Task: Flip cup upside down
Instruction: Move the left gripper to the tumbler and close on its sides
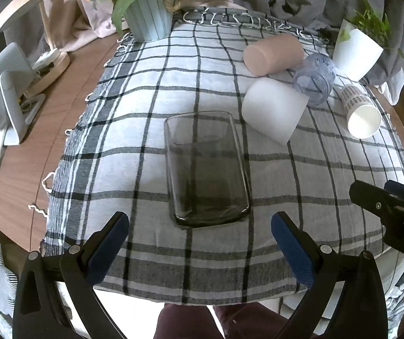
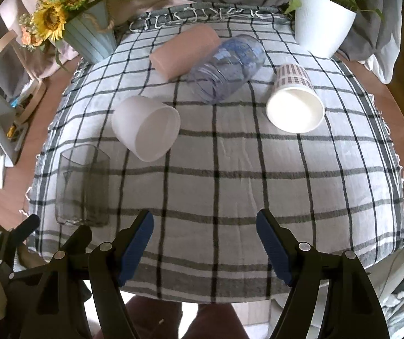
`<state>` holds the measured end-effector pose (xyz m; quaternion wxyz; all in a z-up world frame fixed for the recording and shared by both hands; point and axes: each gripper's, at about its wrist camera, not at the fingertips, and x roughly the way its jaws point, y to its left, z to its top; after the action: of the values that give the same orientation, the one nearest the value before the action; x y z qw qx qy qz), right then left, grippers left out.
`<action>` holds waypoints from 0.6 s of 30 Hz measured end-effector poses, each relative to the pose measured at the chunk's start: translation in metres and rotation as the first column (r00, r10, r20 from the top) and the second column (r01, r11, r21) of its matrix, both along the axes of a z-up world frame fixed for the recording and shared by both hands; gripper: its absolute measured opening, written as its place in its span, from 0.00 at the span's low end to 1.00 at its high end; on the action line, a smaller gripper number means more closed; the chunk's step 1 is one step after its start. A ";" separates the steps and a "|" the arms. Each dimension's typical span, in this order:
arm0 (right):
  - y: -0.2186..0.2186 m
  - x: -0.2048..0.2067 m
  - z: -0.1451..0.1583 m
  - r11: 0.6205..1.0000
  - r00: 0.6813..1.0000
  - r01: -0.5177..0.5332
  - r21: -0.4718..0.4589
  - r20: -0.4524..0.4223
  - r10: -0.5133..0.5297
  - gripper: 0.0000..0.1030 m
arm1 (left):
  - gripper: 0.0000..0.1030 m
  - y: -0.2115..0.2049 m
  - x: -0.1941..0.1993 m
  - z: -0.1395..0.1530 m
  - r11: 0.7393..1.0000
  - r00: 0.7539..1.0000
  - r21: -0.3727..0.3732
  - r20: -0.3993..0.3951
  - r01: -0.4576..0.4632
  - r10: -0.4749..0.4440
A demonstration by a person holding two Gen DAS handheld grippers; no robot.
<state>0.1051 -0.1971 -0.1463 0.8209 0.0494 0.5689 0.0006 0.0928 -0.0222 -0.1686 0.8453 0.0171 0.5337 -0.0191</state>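
Five cups on checked cloth (image 1: 134, 169), none gripped. Dark glass cup (image 1: 206, 166) stood near front edge, just ahead of left hand-held gripper (image 1: 200, 243), apparently mouth-down with thick base up, though orientation hard to confirm through glass. Judged possibly one flip done. White cup (image 2: 147, 127), pink cup (image 2: 183, 50), clear blue cup (image 2: 227, 66) and paper cup (image 2: 295, 101) lay on sides farther back, left to turn over. Left hand-held gripper spread, holding nothing. Right hand-held gripper (image 2: 204, 243) spread too, over bare cloth.

My left gripper (image 1: 200, 226) hangs with jaws spread, apart from the smoky glass cup (image 1: 206, 166) on the checked cloth (image 1: 134, 152).
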 end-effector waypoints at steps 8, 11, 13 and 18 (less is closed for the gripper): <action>-0.004 -0.005 -0.005 1.000 1.000 -0.005 -0.015 -0.011 0.005 0.73 | 0.98 -0.005 0.007 -0.009 1.000 1.000 0.013 0.024 0.000 0.000; -0.004 -0.005 -0.006 1.000 1.000 -0.010 -0.018 -0.014 0.010 0.73 | 0.97 -0.005 0.010 -0.012 1.000 1.000 0.023 0.028 -0.010 0.009; -0.003 -0.005 -0.007 1.000 1.000 -0.013 -0.017 -0.016 0.012 0.73 | 0.93 -0.005 0.012 -0.013 1.000 1.000 0.023 0.025 -0.013 0.012; -0.003 -0.006 -0.009 1.000 1.000 -0.018 -0.013 -0.023 0.017 0.73 | 0.90 -0.005 0.014 -0.014 0.999 0.999 0.034 0.027 -0.019 0.018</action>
<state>0.0994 -0.2000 -0.1553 0.8145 0.0391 0.5788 0.0036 0.1069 -0.0271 -0.1828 0.8520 0.0269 0.5229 -0.0018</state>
